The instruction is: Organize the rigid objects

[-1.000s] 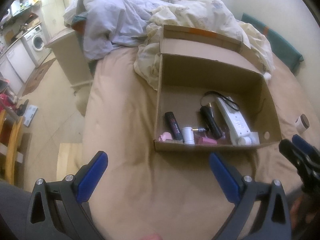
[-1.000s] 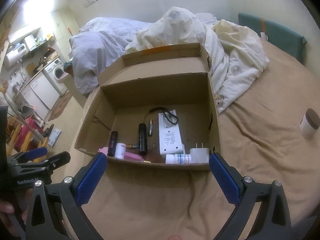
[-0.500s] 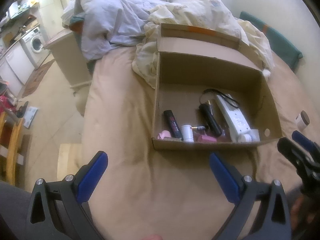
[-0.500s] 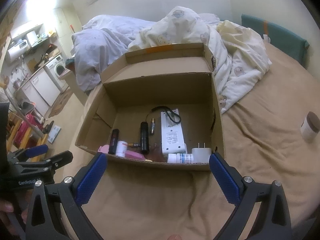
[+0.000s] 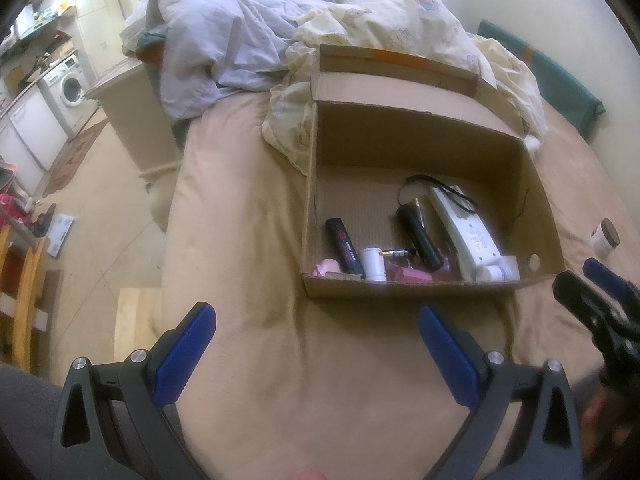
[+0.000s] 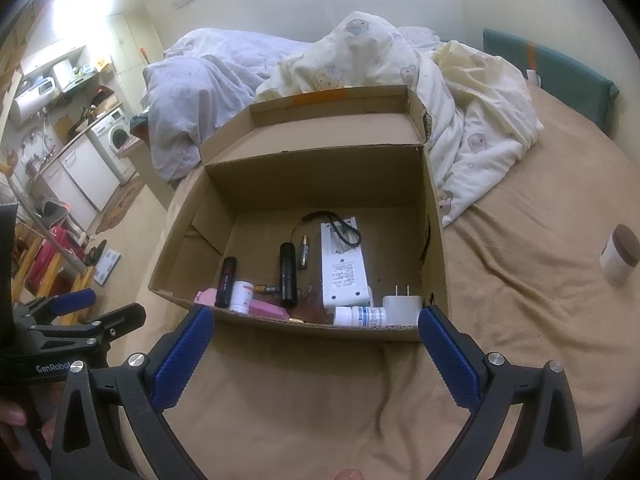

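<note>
Both the left gripper (image 5: 316, 340) and the right gripper (image 6: 316, 340) hover with fingers spread wide, empty, before the box (image 6: 434, 240) on the bed (image 6: 520, 300). One jar (image 6: 619, 253) lies outside, right; reach there with the right gripper and close across its body.

Two handheld black grippers, blue-padded fingers.

Left gripper (image 5: 316, 326): black plastic frame with triangular cut-outs, silver screws at the finger joints, smooth-looking blue pads (image 5: 184, 354). Right gripper (image 6: 316, 326): same black frame and silver screws, blue pads (image 6: 182, 358) with knurled texture. White "GenRobot" lettering on the left gripper's black body in the right wrist view. Grey fabric at lower left, left wrist view.
</note>
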Tool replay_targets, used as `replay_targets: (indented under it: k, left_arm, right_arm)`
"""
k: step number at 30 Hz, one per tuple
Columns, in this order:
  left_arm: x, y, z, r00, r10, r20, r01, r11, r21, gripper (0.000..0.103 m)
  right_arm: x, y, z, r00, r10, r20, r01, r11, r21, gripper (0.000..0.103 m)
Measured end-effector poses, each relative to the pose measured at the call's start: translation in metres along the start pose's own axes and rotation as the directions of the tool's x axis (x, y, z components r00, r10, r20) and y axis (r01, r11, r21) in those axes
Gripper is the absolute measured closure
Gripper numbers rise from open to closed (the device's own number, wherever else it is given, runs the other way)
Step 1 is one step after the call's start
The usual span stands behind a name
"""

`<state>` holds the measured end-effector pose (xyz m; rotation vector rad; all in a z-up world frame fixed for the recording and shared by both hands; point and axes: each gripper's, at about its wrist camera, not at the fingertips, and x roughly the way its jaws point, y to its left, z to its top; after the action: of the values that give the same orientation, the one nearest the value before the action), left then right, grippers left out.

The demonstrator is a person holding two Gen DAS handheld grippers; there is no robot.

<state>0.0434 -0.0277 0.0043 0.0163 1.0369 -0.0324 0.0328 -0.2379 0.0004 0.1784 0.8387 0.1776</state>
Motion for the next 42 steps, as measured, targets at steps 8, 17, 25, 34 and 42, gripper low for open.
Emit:
replay_targets:
  k: [8,17,25,34,42]
  left_arm:
    - [0.0012,-0.0006,-0.0010,1.000,-0.001,-0.002,0.001,1.000,0.000,0.002]
    - [0.0019,-0.0003,-0.0020,1.000,-0.001,-0.003,0.001,1.000,0.003,0.002]
    - [0.0021,-0.0004,-0.0014,1.000,-0.002,0.000,0.002,1.000,0.001,0.002]
    - [0.0024,-0.0008,-0.0014,1.000,-0.002,0.000,0.002,1.000,0.002,0.002]
    - [0.0026,-0.0014,-0.0016,1.000,-0.003,0.000,0.003,1.000,0.004,0.002]
  right_arm:
    - [0.0029,-0.0009,-0.0009,1.000,-0.002,0.002,0.002,1.000,0.002,0.000]
    - [0.0028,-0.0016,-0.0015,1.000,0.000,-0.004,0.000,1.000,0.002,0.000]
    - [0.0027,-0.0025,-0.0014,1.000,0.003,-0.003,-0.003,1.000,0.009,0.000]
    - [0.0030,-0.0043,-0.0019,1.000,0.005,0.000,-0.005,1.000,0.017,0.000]
    - [0.0023,-0.0044,-0.0017,1.000,0.004,0.000,-0.004,1.000,0.017,0.000]
